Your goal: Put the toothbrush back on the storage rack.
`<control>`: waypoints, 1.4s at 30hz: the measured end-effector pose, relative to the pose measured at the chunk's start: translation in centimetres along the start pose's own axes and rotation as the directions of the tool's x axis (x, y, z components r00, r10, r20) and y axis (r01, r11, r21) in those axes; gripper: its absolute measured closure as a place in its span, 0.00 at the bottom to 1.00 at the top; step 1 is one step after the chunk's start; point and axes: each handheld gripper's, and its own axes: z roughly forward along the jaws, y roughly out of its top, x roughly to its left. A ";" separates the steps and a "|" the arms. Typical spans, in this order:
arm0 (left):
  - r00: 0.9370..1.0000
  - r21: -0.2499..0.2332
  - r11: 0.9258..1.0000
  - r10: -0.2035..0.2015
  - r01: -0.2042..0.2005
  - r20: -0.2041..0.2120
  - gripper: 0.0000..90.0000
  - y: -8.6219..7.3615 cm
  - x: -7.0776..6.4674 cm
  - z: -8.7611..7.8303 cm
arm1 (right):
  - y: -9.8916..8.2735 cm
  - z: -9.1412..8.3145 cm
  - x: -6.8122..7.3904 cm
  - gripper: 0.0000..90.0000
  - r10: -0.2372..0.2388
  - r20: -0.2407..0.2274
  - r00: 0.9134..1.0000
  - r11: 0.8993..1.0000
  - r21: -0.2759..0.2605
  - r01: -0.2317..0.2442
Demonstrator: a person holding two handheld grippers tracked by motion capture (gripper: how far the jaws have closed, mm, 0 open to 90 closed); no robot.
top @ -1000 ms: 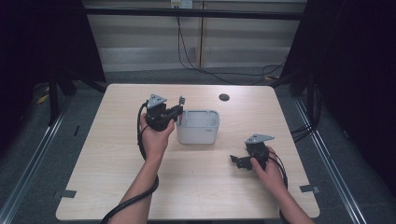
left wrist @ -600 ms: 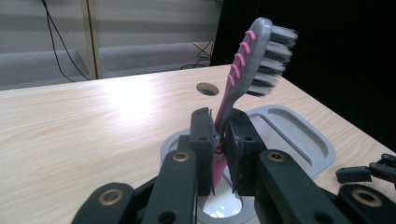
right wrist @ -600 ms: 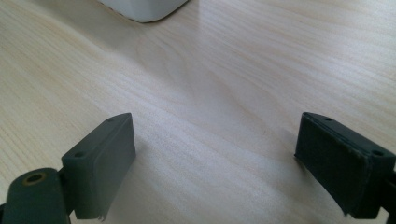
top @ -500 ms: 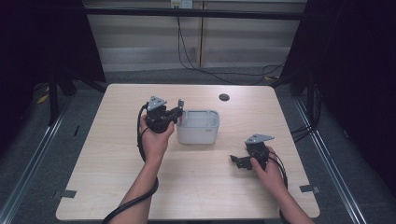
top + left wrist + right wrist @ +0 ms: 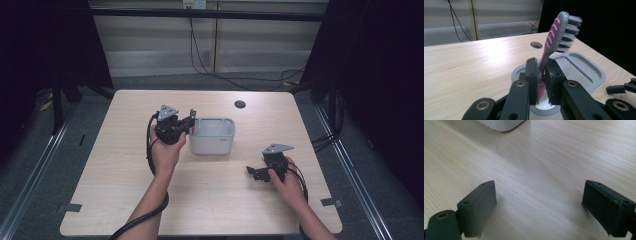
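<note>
From the high view, the left gripper [image 5: 186, 121] hangs over the left rim of a grey bin [image 5: 212, 135] set mid-table, the hand [image 5: 165, 150] under it raised off the table [image 5: 125, 200]. Something small stands up between its jaws, too small here to name. The right gripper [image 5: 256, 173] rests low on the table, near the front right and well apart from the bin — parked, by the look of it, to leave the bin's mouth free for the other hand. A dark round hole [image 5: 240, 104] sits in the tabletop behind the bin.

The left gripper view explains the hold. The left gripper [image 5: 541, 75] is clenched on the pink handle of a toothbrush [image 5: 554, 40], gripping it low down, so most of the brush rises free above the jaws. Its long axis runs nearly upright, leaning a little to the right in this view, head on top and bristles facing right. Below and behind the jaws lies the bin [image 5: 584, 67], open side up; the handle's bottom end seems to be over or just within it, though the jaws hide where it ends. Holding the brush upright over the opening suits either lowering it in or lifting it out — the frames do not settle which.

In the right gripper view, the right gripper [image 5: 540, 207] is spread wide with bare wood between its jaws, grasping nothing; a corner of the bin [image 5: 501, 125] shows at the top edge.
</note>
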 end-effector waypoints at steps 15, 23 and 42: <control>1.000 0.007 1.000 0.000 0.000 -0.004 0.91 -0.3 0.0 0.1 | 0.0 0.0 0.0 0.13 0.000 0.000 1.000 1.000 0.000 0.000; 1.000 0.010 1.000 -0.002 0.002 -0.006 0.91 -0.5 0.0 0.1 | 0.0 0.0 0.0 0.13 0.000 0.000 1.000 1.000 0.000 0.000; 1.000 0.018 1.000 0.005 -0.005 -0.011 0.85 -0.7 0.3 -0.2 | 0.0 0.0 0.0 0.13 0.000 0.000 1.000 1.000 0.000 0.000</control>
